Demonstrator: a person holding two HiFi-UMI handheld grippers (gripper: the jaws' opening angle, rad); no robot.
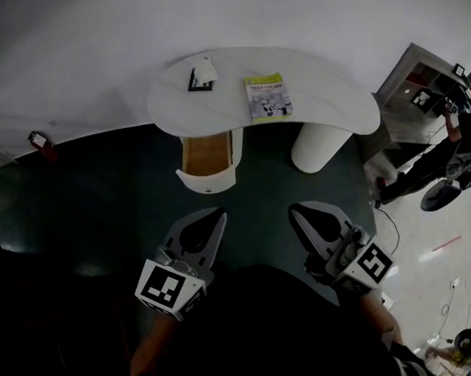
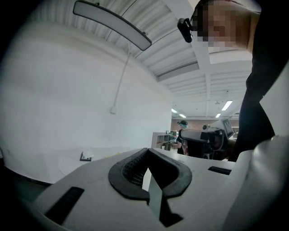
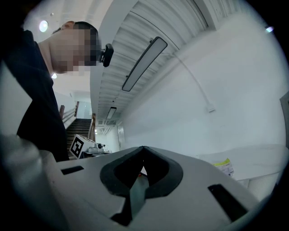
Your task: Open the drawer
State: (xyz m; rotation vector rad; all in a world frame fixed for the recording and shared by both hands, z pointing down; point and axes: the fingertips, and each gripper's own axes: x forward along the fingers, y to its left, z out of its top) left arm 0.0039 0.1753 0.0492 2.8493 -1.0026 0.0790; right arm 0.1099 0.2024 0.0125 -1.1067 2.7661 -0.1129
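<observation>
The drawer (image 1: 207,154) under the white curved table (image 1: 326,95) stands pulled out, its wooden inside bare and its white front (image 1: 206,180) towards me. Both grippers hang well short of it, near my body, over the dark floor. My left gripper (image 1: 220,217) is shut with nothing between its jaws; in the left gripper view its tips (image 2: 146,151) meet. My right gripper (image 1: 294,210) is shut and empty too, its tips (image 3: 143,149) touching in the right gripper view. Neither touches the drawer.
On the tabletop lie a small black-and-white item (image 1: 201,74) and a booklet (image 1: 267,96), which also shows in the right gripper view (image 3: 224,168). A white round leg (image 1: 320,146) stands right of the drawer. A person (image 1: 459,137) and equipment are far right.
</observation>
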